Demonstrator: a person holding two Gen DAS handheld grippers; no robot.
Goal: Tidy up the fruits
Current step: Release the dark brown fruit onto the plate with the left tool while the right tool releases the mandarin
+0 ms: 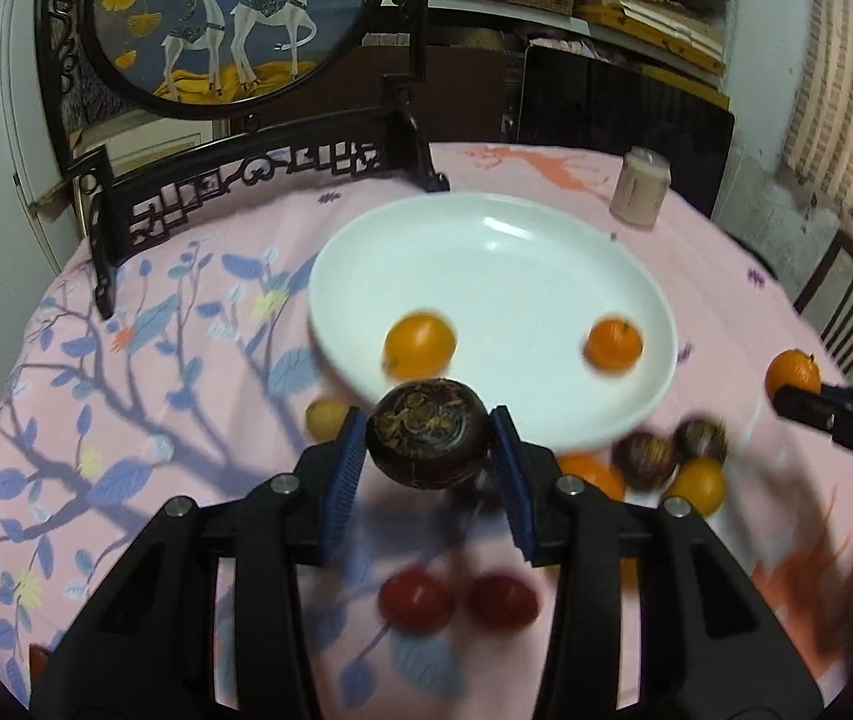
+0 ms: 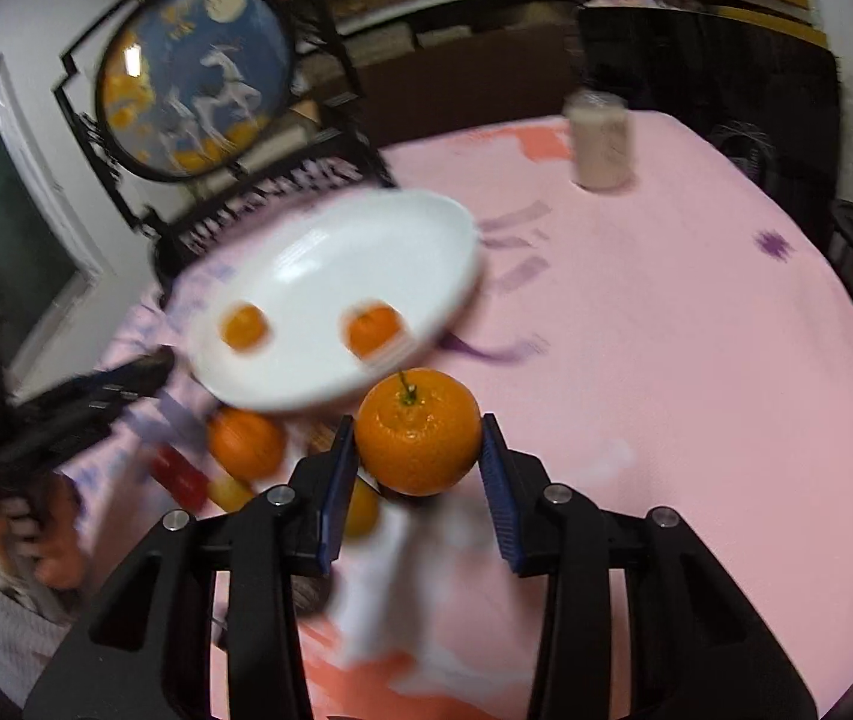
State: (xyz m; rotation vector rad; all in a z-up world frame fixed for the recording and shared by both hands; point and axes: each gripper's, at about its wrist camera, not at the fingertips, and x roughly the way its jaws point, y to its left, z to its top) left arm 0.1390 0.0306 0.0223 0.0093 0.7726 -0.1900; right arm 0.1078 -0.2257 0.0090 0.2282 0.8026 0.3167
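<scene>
- Two blurred red fruits (image 1: 456, 600) sit closest on the pink flowered tablecloth (image 1: 126, 420), under the left gripper (image 1: 429, 450), whose blue pads are clamped on a dark brown round fruit (image 1: 428, 441) held clear of the cloth
- Right gripper (image 2: 418, 450) is pinched on a stemmed orange mandarin (image 2: 418, 429), just short of the white round plate (image 2: 366, 228)
- Carrying step, by my read: two orange fruits (image 1: 420, 345) are plated already
- Next up: bring both over the plate, lower, then release gently so nothing rolls away
</scene>
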